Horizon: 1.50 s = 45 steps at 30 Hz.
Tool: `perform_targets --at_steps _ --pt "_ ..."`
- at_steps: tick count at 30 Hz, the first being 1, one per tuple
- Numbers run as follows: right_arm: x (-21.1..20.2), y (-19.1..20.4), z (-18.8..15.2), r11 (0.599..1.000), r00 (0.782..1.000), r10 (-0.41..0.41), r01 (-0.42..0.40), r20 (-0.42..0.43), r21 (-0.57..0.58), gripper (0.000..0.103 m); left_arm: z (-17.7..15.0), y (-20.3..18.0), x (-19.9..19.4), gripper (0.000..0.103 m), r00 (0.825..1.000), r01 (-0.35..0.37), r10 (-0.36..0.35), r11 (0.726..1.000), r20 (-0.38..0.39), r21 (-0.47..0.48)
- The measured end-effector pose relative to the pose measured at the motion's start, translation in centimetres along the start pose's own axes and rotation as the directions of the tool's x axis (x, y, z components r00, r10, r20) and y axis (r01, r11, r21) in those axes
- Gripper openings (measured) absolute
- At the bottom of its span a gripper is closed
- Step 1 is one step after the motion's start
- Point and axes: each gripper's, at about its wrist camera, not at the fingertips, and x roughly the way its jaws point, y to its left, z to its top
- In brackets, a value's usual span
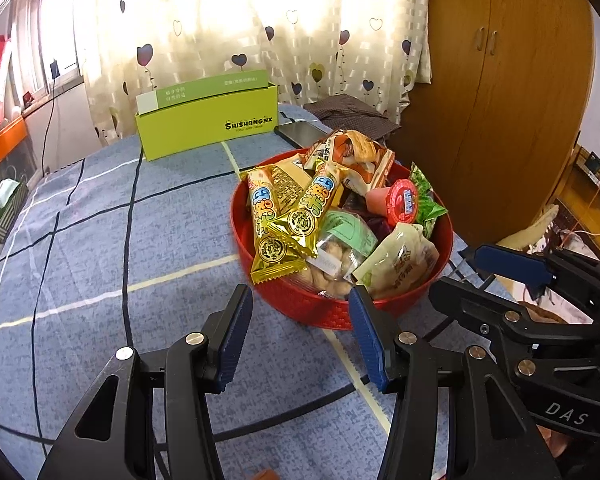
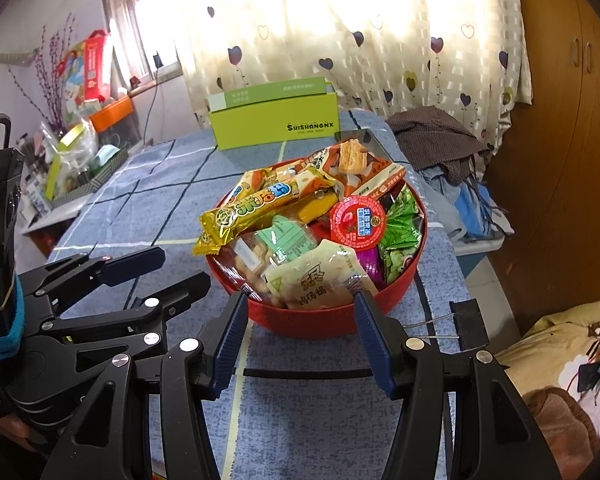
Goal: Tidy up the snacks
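Observation:
A red bowl [image 1: 300, 304] [image 2: 324, 320] stands on the blue checked table, piled with snack packets: two gold wrapped bars [image 1: 272, 224] [image 2: 252, 212], a red-lidded jelly cup [image 1: 400, 202] [image 2: 358, 222], a cream pouch [image 1: 396, 260] [image 2: 316, 280], a green packet [image 2: 400, 236] and a biscuit pack [image 1: 360, 156]. My left gripper [image 1: 300, 312] is open and empty, just short of the bowl's near rim. My right gripper [image 2: 300, 316] is open and empty at the bowl's near rim, and it also shows in the left wrist view [image 1: 484, 276]. The left gripper shows in the right wrist view [image 2: 180, 268].
A green open box [image 1: 208, 124] [image 2: 276, 122] stands at the table's far side. A dark phone [image 1: 300, 132] lies behind the bowl. Clothes [image 2: 440, 140] lie at the far right corner. A black binder clip [image 2: 464, 328] grips the cloth's right edge. A wooden wardrobe [image 1: 500, 100] stands right.

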Motion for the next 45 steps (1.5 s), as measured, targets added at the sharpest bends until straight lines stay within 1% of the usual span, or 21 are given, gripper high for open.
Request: perform_targets --at_steps 13,17,23,31,40,45 --pt "0.2 -0.2 -0.3 1.000 1.000 -0.001 0.001 -0.009 0.000 0.055 0.0 -0.2 0.3 0.051 1.000 -0.013 0.013 1.000 -0.015 0.004" --pt "0.3 -0.8 -0.4 1.000 1.000 0.007 -0.007 -0.018 0.012 0.055 0.0 -0.3 0.3 0.051 1.000 -0.012 0.013 1.000 -0.016 0.007" --pt "0.4 -1.2 -0.5 1.000 0.999 0.014 -0.014 -0.029 0.024 0.055 0.0 -0.5 0.4 0.051 1.000 -0.001 0.002 1.000 -0.021 0.007" --pt "0.3 -1.0 -0.5 1.000 1.000 0.013 -0.013 -0.025 0.018 0.055 0.0 -0.4 0.5 0.051 0.999 0.009 -0.009 1.000 -0.032 -0.001" --pt "-0.1 -1.0 -0.5 1.000 1.000 0.011 -0.011 -0.015 0.021 0.055 0.0 -0.6 0.3 0.051 1.000 0.004 -0.004 1.000 -0.026 0.001" --pt "-0.2 -0.8 -0.4 1.000 1.000 0.004 -0.004 -0.024 0.018 0.055 0.1 -0.5 0.2 0.051 1.000 0.011 -0.011 1.000 -0.024 -0.004"
